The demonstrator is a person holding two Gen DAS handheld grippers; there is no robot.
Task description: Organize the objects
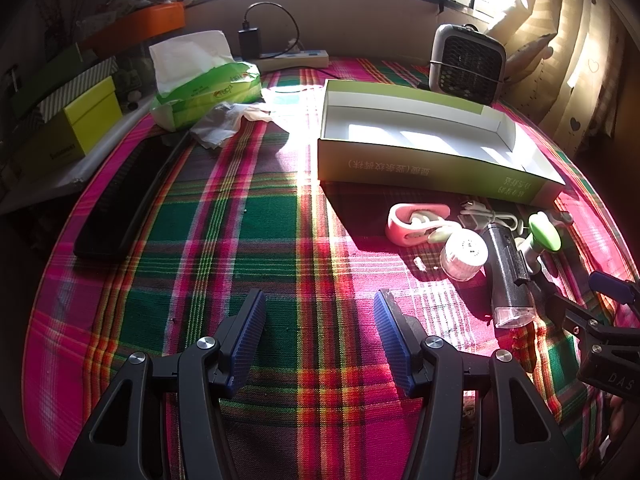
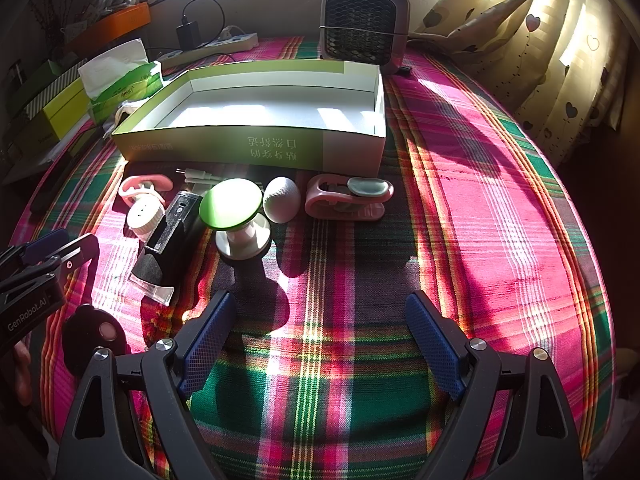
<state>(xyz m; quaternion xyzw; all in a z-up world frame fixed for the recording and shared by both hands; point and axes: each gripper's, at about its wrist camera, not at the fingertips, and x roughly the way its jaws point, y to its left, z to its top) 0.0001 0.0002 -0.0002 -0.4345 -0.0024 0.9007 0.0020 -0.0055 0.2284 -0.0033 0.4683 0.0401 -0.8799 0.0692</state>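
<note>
An open green-and-white cardboard box [image 1: 400, 164] [image 2: 200, 144] lies empty on the plaid cloth. In front of it sit a pink clip [image 1: 416, 220] [image 2: 144, 186], a white round cap [image 1: 464, 254] [image 2: 145, 212], a dark torch-like device [image 1: 508, 276] [image 2: 172, 240], a green-topped knob [image 1: 544, 232] [image 2: 236, 204], a white cable [image 1: 488, 216], a grey egg-shaped piece [image 2: 282, 199] and a second pink clip with a grey pad [image 2: 348, 198]. My left gripper [image 1: 320, 304] hovers open over bare cloth, left of these items. My right gripper [image 2: 320, 304] is open too, just short of the knob, holding nothing.
A small grey fan [image 2: 364, 20] stands behind the box. A green tissue pack [image 1: 200, 80], a power strip [image 1: 296, 58], a black keyboard [image 1: 128, 192] and a yellow box [image 1: 88, 120] line the left and back. A black round fob [image 2: 96, 332] lies near the left gripper's body. Curtains hang at right.
</note>
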